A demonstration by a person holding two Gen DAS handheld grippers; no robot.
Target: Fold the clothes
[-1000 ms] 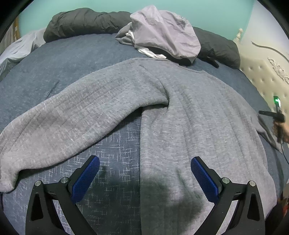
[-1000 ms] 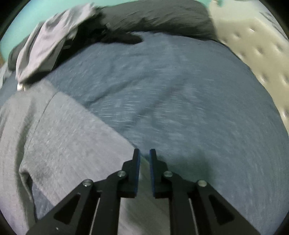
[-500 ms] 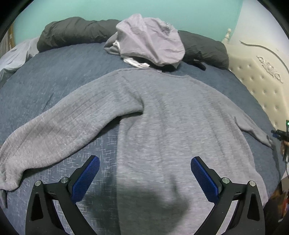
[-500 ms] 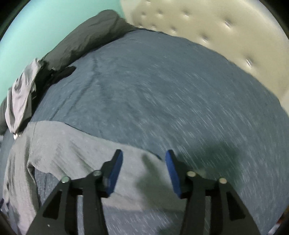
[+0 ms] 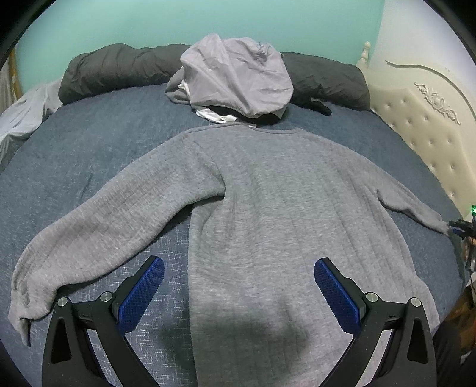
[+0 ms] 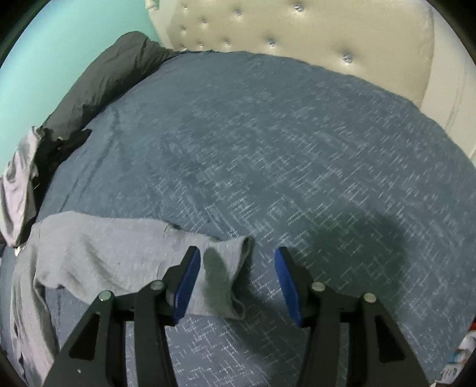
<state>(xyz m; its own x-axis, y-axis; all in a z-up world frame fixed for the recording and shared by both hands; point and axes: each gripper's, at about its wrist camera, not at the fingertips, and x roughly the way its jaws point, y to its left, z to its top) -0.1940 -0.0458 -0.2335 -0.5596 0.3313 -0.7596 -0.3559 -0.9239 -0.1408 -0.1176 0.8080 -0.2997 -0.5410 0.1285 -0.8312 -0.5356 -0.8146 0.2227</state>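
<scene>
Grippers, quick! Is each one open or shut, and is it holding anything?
Left gripper: open, holding nothing, above the grey sweater.
Right gripper: open, holding nothing; the sweater's cuff lies loose between its jaws.

Right gripper with jaws apart above a grey sweater's sleeve cuff, which lies flat on the blue bedspread; tufted cream headboard behind.
</scene>
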